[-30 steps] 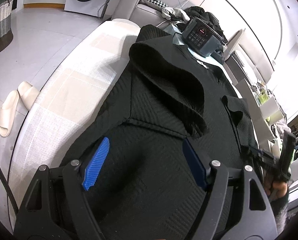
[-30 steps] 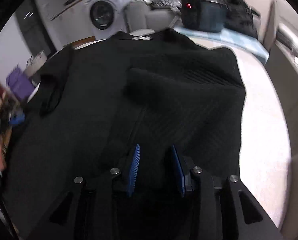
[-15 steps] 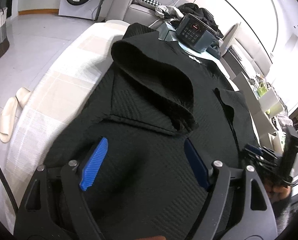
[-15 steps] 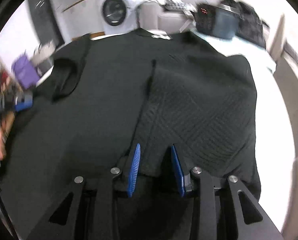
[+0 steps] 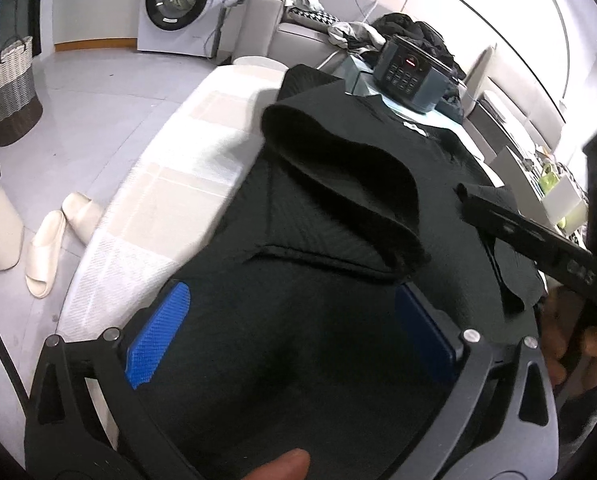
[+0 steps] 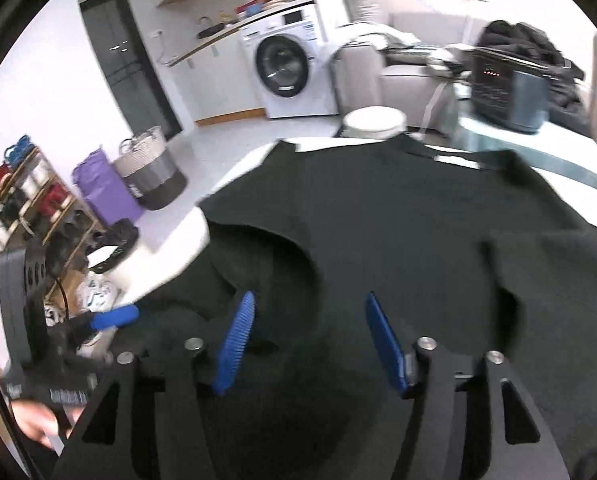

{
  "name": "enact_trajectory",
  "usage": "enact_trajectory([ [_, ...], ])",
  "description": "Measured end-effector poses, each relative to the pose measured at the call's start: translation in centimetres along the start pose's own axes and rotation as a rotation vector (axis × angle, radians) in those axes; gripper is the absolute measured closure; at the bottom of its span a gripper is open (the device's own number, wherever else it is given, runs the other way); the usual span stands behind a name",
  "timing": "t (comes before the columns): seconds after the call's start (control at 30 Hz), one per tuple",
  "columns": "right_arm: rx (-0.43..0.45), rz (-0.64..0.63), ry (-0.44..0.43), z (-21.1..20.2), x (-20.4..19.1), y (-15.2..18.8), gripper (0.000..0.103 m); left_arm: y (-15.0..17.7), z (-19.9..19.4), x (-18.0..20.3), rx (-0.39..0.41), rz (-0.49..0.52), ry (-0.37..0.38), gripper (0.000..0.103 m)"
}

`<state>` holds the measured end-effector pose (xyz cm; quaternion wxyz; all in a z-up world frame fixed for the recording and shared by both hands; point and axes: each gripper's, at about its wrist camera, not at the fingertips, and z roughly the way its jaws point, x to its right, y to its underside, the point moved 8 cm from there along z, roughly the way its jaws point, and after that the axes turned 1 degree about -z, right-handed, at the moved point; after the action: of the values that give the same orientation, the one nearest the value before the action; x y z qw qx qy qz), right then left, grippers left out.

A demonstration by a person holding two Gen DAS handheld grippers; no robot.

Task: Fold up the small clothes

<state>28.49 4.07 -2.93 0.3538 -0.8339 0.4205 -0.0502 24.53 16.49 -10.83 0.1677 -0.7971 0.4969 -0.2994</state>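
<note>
Garment: black textured top (image 5: pixel 338 240), spread along the pale checked table (image 5: pixel 170 184); neckline with its white label (image 6: pixel 456 159) lies at the far end, hem toward me.

Left gripper (image 5: pixel 294 336): jaws wide apart, blue pads (image 5: pixel 158 336) hovering over the hem region. Nothing is between them. I judge it empty, though the cloth sits close beneath.

Right gripper (image 6: pixel 310 344): jaws also parted, cloth visible in the gap but not pinched. I read it as released, not holding.

Fold state, left-wrist view: one sleeve (image 5: pixel 346 184) lies turned in across the body, its cuff end resting near the middle of the chest panel. A side strip of the body appears folded over as well, with a straight edge running across just beyond my pads.

Fold state, right-wrist view: a loose flap with a curved edge (image 6: pixel 282 240) lies on the body on the left; the right side shows wrinkles rather than a clean crease. View is motion-blurred, so I cannot tell how flat the layers sit.

Progress (judgement): side folds are roughly in. The top is not yet brought hem-to-neck, so it is not a compact packet. About half done.

Remaining (judgement): smooth the folded sleeve, take the hem at both corners, carry it up toward the neckline.

Risk: the sleeve is bulky and may slide off when the hem lifts.

Surroundings: dark keypad appliance (image 5: pixel 410 76) beyond the neckline; washing machine (image 5: pixel 178 4) further back.
</note>
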Motion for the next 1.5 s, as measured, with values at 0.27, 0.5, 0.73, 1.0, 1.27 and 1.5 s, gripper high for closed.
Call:
enact_trajectory([
  [0.27,-0.007,-0.183,-0.022,4.5,-4.5,-1.6,0.03,-0.4,-0.4,-1.6,0.019,-0.032,-0.007,0.002],
  [0.5,-0.056,-0.178,0.026,8.4,-2.6,-2.5,0.091,-0.4,0.0,-2.3,0.015,-0.055,-0.022,0.002],
  [0.73,-0.034,0.421,0.12,6.0,9.9,-2.0,0.099,-1.2,1.1,-1.5,0.011,-0.042,-0.027,0.002],
  [1.0,-0.035,0.376,0.063,3.9,11.1,-0.4,0.064,-2.1,2.7,-0.8,0.001,-0.032,-0.035,0.002],
  [1.27,-0.089,0.276,0.054,4.1,8.2,0.5,0.056,-1.6,3.8,-1.2,-0.028,-0.004,-0.082,0.002],
  [1.5,-0.028,0.203,0.203,-4.5,11.0,3.2,0.044,-0.6,2.5,-2.0,-0.04,0.0,-0.056,0.002],
])
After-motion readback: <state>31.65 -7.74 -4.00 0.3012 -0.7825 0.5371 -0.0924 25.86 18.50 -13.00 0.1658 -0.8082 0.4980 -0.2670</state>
